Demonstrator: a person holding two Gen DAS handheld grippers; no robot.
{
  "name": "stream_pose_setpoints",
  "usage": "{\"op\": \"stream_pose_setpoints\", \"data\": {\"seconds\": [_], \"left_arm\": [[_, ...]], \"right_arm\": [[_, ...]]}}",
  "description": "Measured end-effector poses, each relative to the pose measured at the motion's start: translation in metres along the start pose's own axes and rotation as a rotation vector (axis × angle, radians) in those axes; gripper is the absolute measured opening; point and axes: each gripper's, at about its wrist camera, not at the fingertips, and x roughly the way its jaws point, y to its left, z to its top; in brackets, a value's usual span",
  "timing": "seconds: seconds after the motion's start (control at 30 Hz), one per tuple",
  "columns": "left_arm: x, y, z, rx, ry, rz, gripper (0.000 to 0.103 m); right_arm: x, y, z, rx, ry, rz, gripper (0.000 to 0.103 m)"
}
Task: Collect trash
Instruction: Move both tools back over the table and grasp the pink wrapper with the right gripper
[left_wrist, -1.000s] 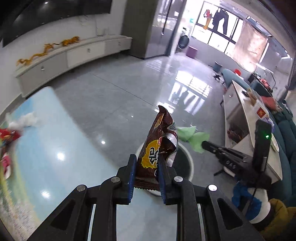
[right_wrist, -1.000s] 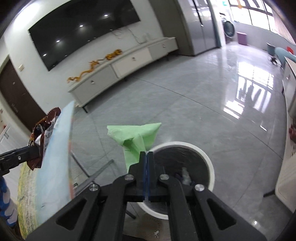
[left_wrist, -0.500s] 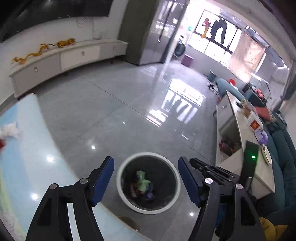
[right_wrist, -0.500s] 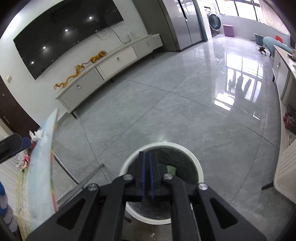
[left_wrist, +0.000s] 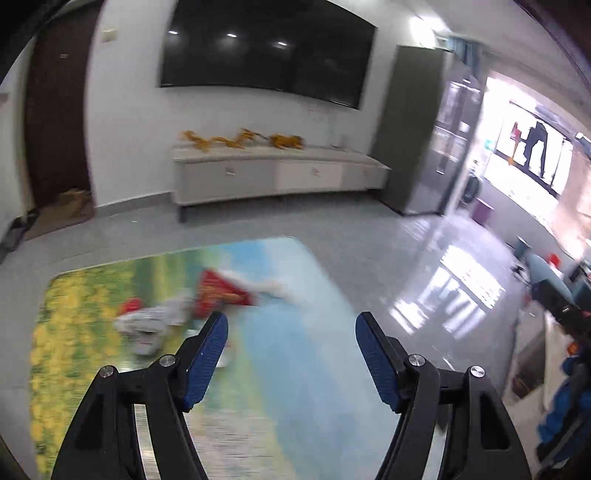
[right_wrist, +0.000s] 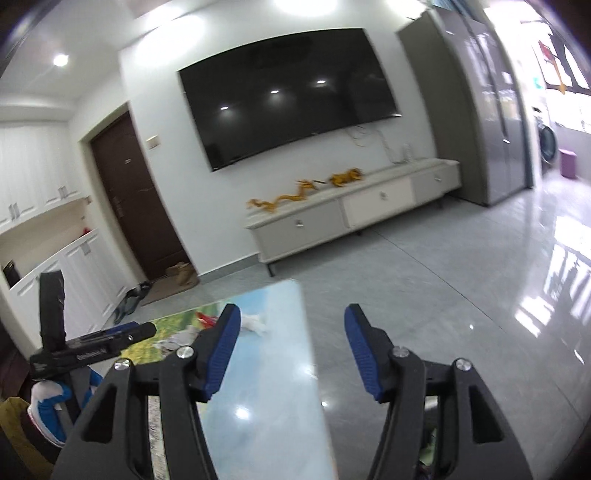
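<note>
— Both views have swung away from the white bin on the floor and now look over the table (left_wrist: 303, 369) at the wall with the television (right_wrist: 288, 92); the brown snack wrapper and green scrap that were held a second ago are out of the jaws.

— How do the jaws stand?

— On the left gripper (left_wrist: 291, 332) they are spread wide with nothing between the blue pads. On the right gripper (right_wrist: 291, 325) they have just been opening and also stand spread and bare.

— And the trash?

— A small pile lies on the far part of the table, which has a printed meadow-and-sky top. In the blurred left view it shows as a red wrapper (left_wrist: 218, 295), a crumpled white tissue (left_wrist: 280, 288) just right of it, and a whitish wrapper with a red patch (left_wrist: 147, 317) to its left. From the right view the tissue (right_wrist: 255, 321) sits near the table's far edge.

— Any writing?

— Only a white label on the side of the left gripper (right_wrist: 96, 345) as seen from the right view, too small to read. Print on the wrappers is smeared
</note>
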Motion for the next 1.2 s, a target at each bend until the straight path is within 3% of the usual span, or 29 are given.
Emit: {"op": "stream_pose_setpoints", "data": {"seconds": [0.13, 0.3, 0.6, 0.87, 1.0, 1.1, 1.2], "left_arm": [[-0.006, 0.063, -0.016, -0.062, -0.014, 0.098, 0.070], [0.007, 0.121, -0.042, -0.146, -0.012, 0.129, 0.069], [0.061, 0.122, -0.036, -0.140, -0.032, 0.022, 0.068], [0.100, 0.126, -0.033, -0.182, -0.024, -0.064, 0.068], [0.114, 0.132, -0.037, -0.213, -0.008, -0.076, 0.068], [0.124, 0.133, -0.040, -0.219, 0.005, -0.068, 0.068], [0.130, 0.134, -0.041, -0.231, 0.004, -0.061, 0.068]], "right_arm": [[0.050, 0.047, 0.007, -0.029, 0.071, 0.130, 0.057], [0.129, 0.088, -0.009, -0.050, 0.207, 0.176, 0.057], [0.246, 0.129, -0.073, -0.077, 0.402, 0.217, 0.055], [0.301, 0.148, -0.100, -0.127, 0.471, 0.248, 0.052], [0.319, 0.160, -0.108, -0.168, 0.491, 0.256, 0.044], [0.323, 0.160, -0.116, -0.198, 0.520, 0.249, 0.028], [0.313, 0.153, -0.119, -0.212, 0.523, 0.258, 0.025]]}}
